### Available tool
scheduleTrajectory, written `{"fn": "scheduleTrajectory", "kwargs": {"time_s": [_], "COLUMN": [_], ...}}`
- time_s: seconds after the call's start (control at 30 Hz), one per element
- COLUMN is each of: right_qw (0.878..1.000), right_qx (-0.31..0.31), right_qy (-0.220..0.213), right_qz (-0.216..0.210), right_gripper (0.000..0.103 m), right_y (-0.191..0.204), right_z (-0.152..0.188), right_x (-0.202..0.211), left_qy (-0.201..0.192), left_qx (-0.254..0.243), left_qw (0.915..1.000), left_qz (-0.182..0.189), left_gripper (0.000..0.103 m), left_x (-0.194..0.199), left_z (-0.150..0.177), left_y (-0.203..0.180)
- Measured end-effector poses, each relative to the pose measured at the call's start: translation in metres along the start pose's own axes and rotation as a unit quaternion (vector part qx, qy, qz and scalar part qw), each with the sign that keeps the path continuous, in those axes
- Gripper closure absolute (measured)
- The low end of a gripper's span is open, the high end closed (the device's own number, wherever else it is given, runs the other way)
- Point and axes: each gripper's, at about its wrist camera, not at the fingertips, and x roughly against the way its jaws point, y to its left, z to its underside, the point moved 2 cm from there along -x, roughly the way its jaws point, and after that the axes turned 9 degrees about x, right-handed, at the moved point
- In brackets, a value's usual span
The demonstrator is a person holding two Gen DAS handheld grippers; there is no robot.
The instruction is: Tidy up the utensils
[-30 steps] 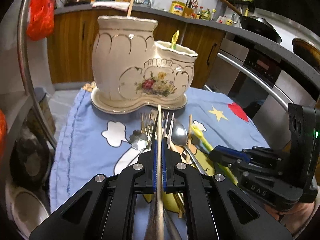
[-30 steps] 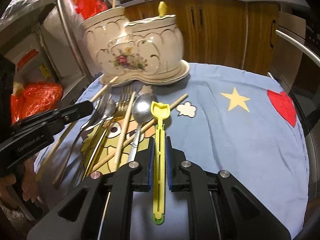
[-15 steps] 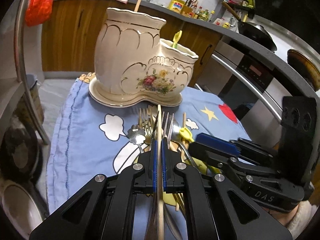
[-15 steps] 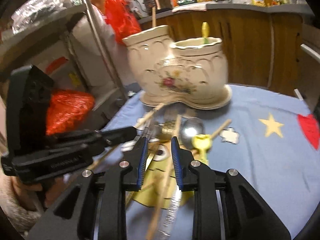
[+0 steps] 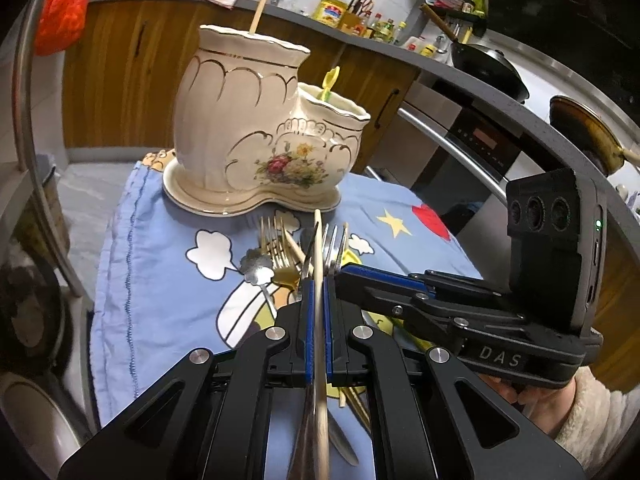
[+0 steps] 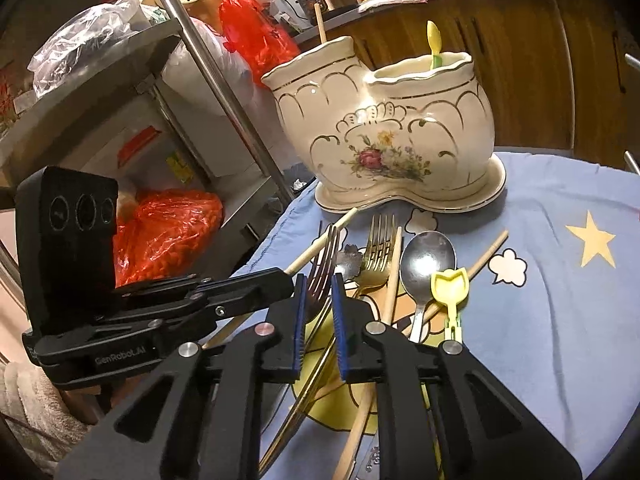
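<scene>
Blue cartoon cloth (image 6: pixel 560 320) covers the surface in a cluttered kitchen. Since a second ago the right claw (image 6: pixel 318 312) has let go of the yellow utensil (image 6: pixel 450 292), now lying before the ceramic holder (image 6: pixel 392 136), and hangs parted over a silver fork (image 6: pixel 320 276). Left claw (image 5: pixel 316 312) stays clamped on a wooden chopstick (image 5: pixel 318 256). The holder's taller cup has one chopstick, its lower cup a yellow utensil.

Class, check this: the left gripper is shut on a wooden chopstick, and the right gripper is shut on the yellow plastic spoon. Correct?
One error. The right gripper is open, its fingers either side of a fork; the yellow plastic spoon lies on the cloth, per the right wrist view. The left gripper is shut on the wooden chopstick.
</scene>
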Motion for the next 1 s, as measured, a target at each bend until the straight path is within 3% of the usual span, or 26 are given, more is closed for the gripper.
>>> {"fn": "scheduleTrajectory", "kwargs": {"time_s": [0.1,0.67,0.87,1.0], "right_qw": [1.000,1.000,1.000,0.999], "right_qx": [-0.008,-0.023,-0.030,-0.036], "right_qy": [-0.005,-0.016,-0.009,-0.012], "right_qz": [-0.005,0.004,-0.003,-0.007], "right_gripper": [0.103,0.102,0.092,0.091], "right_y": [-0.004,-0.012,-0.012,-0.012], "right_z": [-0.001,0.000,0.002,0.002], "right_x": [0.002,0.011,0.008,0.010], "left_qy": [-0.002,0.005,0.009,0.012], "left_qx": [0.006,-0.006,-0.013,-0.013], "left_qw": [1.0000,1.0000,0.9999,0.9998], "left_qz": [0.005,0.002,0.002,0.002], "left_gripper": [0.098,0.098,0.098,0.098], "left_x": [0.002,-0.002,-0.003,-0.004], "left_z": [-0.001,0.002,0.003,0.003], "left_y": [0.003,-0.002,-0.004,-0.003]}}
